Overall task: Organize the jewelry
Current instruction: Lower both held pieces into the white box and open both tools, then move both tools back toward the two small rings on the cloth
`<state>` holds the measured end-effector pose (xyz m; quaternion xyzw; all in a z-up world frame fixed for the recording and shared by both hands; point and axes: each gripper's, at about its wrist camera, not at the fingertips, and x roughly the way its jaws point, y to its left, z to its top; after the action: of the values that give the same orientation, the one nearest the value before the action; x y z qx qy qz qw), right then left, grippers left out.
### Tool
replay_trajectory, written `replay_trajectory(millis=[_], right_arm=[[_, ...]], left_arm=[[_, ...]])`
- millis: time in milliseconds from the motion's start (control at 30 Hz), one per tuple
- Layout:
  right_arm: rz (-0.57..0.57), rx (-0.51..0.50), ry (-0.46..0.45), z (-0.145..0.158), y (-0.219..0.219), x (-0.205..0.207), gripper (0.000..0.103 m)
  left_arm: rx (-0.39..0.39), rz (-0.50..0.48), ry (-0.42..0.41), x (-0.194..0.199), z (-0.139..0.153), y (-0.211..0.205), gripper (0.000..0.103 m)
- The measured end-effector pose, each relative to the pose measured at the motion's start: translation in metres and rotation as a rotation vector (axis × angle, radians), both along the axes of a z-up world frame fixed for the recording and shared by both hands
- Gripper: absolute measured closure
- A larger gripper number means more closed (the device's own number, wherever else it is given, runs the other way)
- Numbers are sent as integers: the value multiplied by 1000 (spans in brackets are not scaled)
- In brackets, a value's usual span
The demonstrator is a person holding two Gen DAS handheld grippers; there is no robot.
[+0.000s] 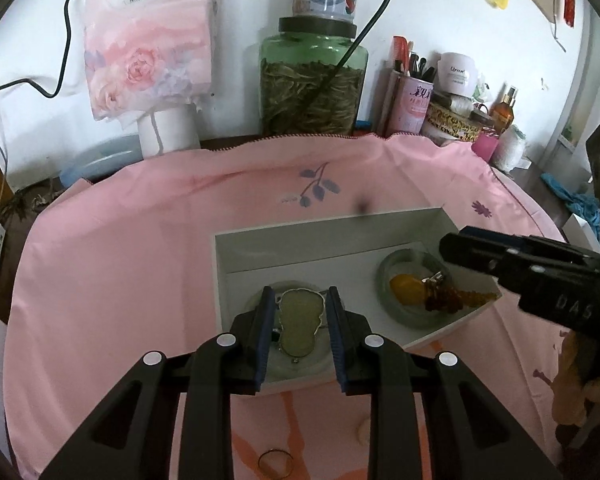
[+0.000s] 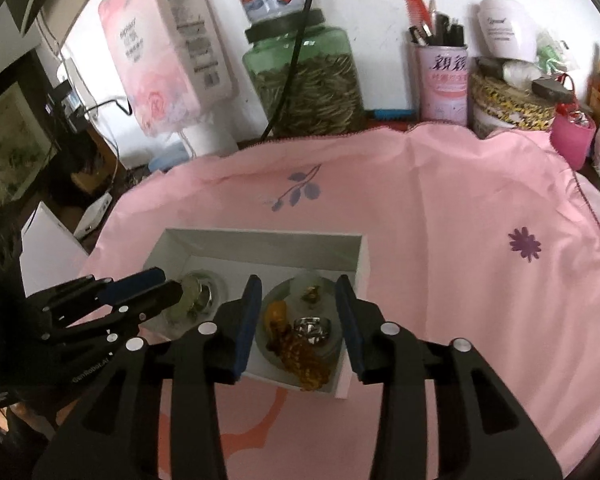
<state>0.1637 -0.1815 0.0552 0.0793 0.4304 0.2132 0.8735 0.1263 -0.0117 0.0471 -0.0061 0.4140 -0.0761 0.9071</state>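
A white open box (image 1: 324,236) (image 2: 364,256) sits on the pink cloth and holds two pale green bangles. Inside the left bangle (image 1: 256,300) lies a pale green framed pendant (image 1: 300,320). My left gripper (image 1: 300,300) is open with its fingers either side of the pendant, not gripping it. The right bangle (image 1: 384,276) (image 2: 336,344) holds an orange stone (image 1: 406,289) (image 2: 274,314), an amber bead string (image 1: 456,298) (image 2: 304,364) and a silver ring (image 2: 312,328). My right gripper (image 2: 298,300) is open above that pile. A thin gold ring (image 1: 276,465) lies on the cloth in front of the box.
The pink cloth (image 2: 440,220) covers a round table. Along the back stand a tissue pack (image 1: 148,40), a green jar of seeds (image 1: 312,80), a pink pen can (image 2: 442,80), a cream jar (image 2: 508,28), a patterned tin (image 2: 512,108) and a pink cup (image 2: 572,136).
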Motion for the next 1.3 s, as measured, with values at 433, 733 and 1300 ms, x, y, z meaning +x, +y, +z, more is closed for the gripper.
replay_trajectory(millis=[433, 733, 1300], right_arm=[[5, 8, -92, 27, 1, -65, 33], [59, -169, -77, -22, 24, -105, 12], [82, -168, 34, -41, 28, -94, 6]], left_arm=[[39, 55, -32, -49, 19, 6, 32], [150, 85, -34, -96, -16, 9, 15], [121, 87, 107, -84, -46, 16, 4]])
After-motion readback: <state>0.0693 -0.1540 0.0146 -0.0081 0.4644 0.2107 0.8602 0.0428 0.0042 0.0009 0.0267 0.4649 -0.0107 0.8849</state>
